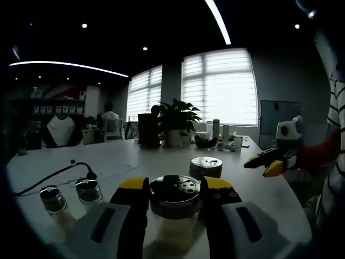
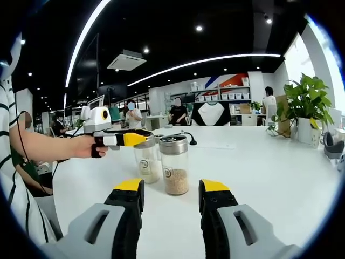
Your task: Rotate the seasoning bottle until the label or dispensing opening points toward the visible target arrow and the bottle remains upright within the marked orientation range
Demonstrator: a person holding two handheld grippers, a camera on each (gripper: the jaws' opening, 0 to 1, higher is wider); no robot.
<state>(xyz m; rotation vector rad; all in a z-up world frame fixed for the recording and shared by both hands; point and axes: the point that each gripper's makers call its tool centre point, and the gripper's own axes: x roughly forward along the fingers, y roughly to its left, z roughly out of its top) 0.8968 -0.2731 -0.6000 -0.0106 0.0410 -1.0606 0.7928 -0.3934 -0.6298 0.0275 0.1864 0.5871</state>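
Observation:
A seasoning bottle [image 1: 175, 208] with pale contents and a dark cap pierced with holes stands upright on the white table [image 1: 259, 194]. My left gripper [image 1: 176, 183] is shut on it, one yellow-tipped jaw on each side of the cap. In the right gripper view that bottle [image 2: 146, 164] shows under the left gripper [image 2: 129, 139], which a hand holds. A second bottle [image 2: 174, 164] with brown grains and a silver lid stands beside it. My right gripper [image 2: 172, 189] is open just short of that bottle, holding nothing. In the left gripper view the right gripper [image 1: 272, 162] hangs at the right.
Two small shakers [image 1: 53, 199] [image 1: 89, 190] stand at the left beside a black cable [image 1: 54, 175]. A silver-lidded jar [image 1: 206, 166] stands behind the held bottle. A potted plant [image 1: 175, 127] and small items sit at the table's far end. People sit in the background.

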